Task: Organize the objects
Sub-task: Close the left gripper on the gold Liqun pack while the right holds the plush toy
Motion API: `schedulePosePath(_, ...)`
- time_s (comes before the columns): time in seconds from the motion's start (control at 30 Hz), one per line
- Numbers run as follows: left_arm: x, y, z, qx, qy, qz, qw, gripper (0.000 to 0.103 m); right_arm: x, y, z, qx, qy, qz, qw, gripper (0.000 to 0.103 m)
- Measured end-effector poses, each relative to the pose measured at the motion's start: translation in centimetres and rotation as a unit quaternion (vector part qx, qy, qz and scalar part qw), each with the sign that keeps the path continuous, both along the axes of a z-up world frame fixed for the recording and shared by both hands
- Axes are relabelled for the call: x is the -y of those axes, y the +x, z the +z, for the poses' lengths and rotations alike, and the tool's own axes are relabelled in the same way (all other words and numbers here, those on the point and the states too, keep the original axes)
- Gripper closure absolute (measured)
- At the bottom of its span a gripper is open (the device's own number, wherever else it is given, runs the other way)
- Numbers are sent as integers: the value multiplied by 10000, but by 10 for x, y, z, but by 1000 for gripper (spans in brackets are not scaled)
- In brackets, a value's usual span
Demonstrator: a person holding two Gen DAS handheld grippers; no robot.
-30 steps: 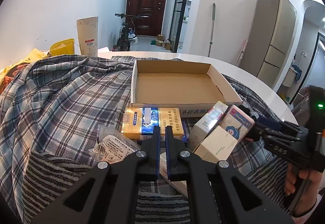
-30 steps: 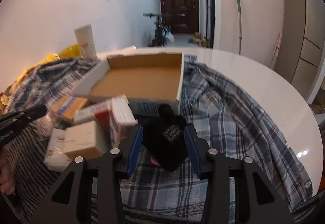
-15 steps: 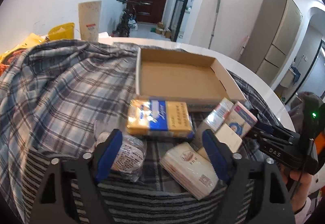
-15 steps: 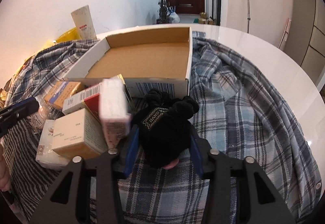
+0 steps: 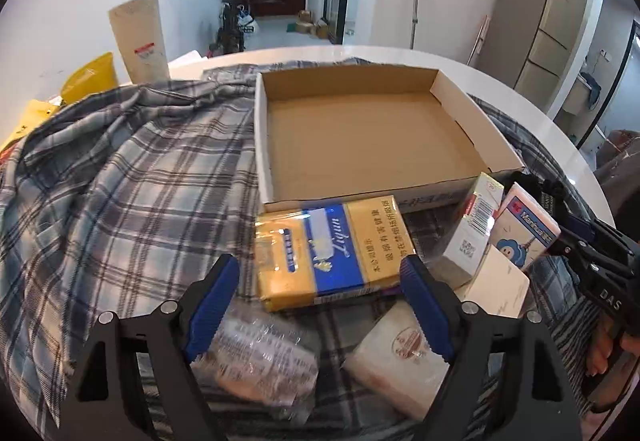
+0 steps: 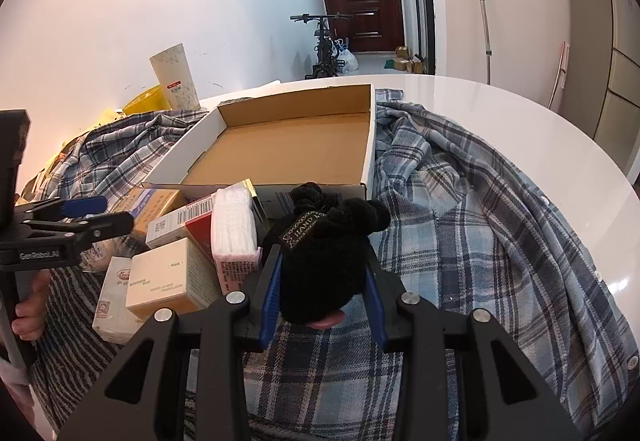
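Right gripper point(image 6: 320, 293) has its fingers clamped on the black knit thing point(image 6: 324, 261), looks like a glove, just short of the empty cardboard box point(image 6: 280, 145), so next is a lift-and-drop inside, while the left gripper point(image 5: 320, 301), fingers wide apart, lines up on the yellow carton point(image 5: 332, 249).

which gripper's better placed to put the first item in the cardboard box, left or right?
Right. Its jaws are already shut on the black knit item, right in front of the open cardboard box. The left gripper is open and holds nothing, its jaws either side of the yellow and blue carton.
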State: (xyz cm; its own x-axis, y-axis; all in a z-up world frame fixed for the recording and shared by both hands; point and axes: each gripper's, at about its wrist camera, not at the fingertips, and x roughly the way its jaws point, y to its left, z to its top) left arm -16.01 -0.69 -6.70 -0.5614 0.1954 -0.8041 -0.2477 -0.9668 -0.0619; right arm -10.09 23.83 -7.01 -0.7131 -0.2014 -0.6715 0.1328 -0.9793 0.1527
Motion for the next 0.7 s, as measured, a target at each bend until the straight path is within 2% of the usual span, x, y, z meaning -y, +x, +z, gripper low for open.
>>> schedulePosePath(0.3,-6,-5,-3,238,321,-104,9991,17,-1,1,-1,1,-61,18,10000,67)
schedulePosePath(0.5,-18,26,6,286,412,-602,9969,17,-5,0,-1,16,-175,8,9998,67)
schedulePosePath(0.6,-28,40,6,502,475,-887,9937,17,-6,0,-1,11,-194,5,9998,67)
schedulePosePath(0.7,-38,53,7,440,345,-955,9939,19,-6,1,0,-15,-198,-7,9998,67)
